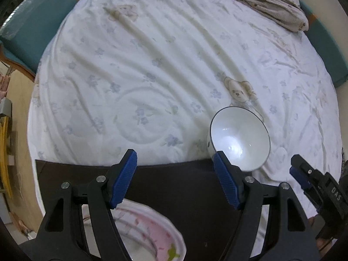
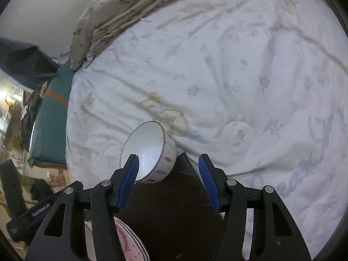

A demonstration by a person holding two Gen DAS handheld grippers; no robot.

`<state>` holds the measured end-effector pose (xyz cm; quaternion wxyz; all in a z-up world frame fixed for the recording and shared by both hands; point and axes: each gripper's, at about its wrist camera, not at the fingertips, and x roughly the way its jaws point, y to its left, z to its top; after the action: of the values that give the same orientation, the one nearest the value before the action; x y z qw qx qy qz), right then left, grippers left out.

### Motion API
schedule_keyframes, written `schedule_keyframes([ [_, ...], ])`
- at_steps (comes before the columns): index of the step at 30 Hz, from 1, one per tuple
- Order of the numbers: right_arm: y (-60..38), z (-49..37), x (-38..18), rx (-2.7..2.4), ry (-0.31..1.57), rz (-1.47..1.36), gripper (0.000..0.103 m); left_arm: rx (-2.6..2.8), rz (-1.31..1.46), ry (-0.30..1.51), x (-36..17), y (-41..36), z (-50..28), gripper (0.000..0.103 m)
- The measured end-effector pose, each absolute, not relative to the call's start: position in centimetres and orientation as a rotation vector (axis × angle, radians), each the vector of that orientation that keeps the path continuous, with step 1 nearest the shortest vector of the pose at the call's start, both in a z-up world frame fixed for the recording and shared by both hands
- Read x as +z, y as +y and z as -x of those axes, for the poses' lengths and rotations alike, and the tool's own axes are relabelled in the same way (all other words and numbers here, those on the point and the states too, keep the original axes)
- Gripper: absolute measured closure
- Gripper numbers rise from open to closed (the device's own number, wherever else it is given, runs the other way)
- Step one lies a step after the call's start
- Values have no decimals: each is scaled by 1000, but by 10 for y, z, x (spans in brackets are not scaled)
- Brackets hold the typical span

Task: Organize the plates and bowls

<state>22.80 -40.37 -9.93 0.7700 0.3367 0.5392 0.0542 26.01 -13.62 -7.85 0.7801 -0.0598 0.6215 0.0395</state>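
One bowl (image 1: 239, 138) lies tilted on the bed (image 1: 152, 65); one pink plate (image 1: 150, 235) on a dark mat (image 1: 184, 184); both tools, left tool (image 1: 175, 178) and right tool (image 2: 168, 181), spread, pinching nothing.

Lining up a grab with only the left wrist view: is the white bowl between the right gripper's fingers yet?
Observer: Not yet. The white bowl lies tipped on its side beyond the tips of the right gripper, nearer its left finger; jaws open, empty.
Operator: Any pattern outside?
Observer: Small red and blue painted marks on its outer wall.
Operator: Is the pink plate single?
Observer: No, the pink plates show several stacked rims.
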Motion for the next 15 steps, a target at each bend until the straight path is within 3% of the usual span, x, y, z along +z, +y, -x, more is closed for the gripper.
schedule_keyframes([
  [15, -376, -256, -129, 121, 1262, -661, 43, 25, 213, 1474, -141, -175, -291, 35],
])
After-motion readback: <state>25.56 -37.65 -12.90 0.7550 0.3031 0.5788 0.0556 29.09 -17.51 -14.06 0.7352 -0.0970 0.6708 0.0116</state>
